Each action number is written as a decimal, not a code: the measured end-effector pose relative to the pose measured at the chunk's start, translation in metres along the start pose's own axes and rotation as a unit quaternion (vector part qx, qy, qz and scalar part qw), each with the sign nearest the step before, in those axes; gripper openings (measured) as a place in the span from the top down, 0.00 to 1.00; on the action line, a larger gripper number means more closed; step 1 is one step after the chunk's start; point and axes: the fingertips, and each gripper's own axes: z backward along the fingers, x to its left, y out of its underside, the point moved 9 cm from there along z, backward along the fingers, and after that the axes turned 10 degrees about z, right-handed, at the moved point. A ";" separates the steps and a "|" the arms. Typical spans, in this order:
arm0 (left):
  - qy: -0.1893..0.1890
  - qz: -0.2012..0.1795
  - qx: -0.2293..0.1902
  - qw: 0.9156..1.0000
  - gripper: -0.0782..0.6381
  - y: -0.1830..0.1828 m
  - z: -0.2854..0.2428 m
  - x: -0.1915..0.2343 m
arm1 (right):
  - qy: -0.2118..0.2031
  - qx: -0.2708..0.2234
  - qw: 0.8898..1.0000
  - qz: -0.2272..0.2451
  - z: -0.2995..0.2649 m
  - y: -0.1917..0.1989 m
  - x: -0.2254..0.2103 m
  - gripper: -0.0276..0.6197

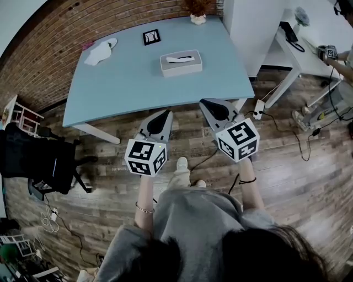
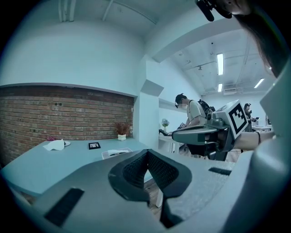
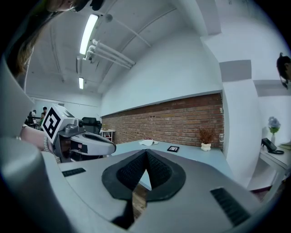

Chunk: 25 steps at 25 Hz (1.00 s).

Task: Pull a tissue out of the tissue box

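A grey tissue box (image 1: 181, 63) stands in the middle of the light blue table (image 1: 121, 88), with a white tissue showing in its top slot. In the left gripper view the tissue box (image 2: 117, 153) lies just beyond the jaws. My left gripper (image 1: 164, 116) and right gripper (image 1: 211, 104) hover side by side over the floor, short of the table's near edge and pointing at it. The left gripper (image 2: 147, 152) is shut and holds nothing. The right gripper (image 3: 146, 152) is shut and holds nothing too. In the right gripper view the box is hidden.
A crumpled white tissue (image 1: 99, 53) on a small plate, a black framed card (image 1: 151, 37) and a small potted plant (image 1: 197, 16) sit at the table's far side. A black chair (image 1: 38, 160) stands to the left. A white desk (image 1: 300, 52) and floor cables lie to the right.
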 end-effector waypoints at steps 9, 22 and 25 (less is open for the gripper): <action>0.008 0.005 0.002 1.000 0.89 -0.012 -0.035 0.036 | 0.002 0.006 1.000 0.001 -0.041 -0.001 -0.025 0.96; 0.018 0.016 0.018 1.000 0.89 -0.019 -0.077 0.087 | 0.003 0.023 1.000 -0.004 -0.099 0.003 -0.049 0.96; 0.022 0.018 0.020 0.999 0.89 -0.020 -0.083 0.099 | 0.005 0.028 1.000 -0.003 -0.112 0.003 -0.050 0.96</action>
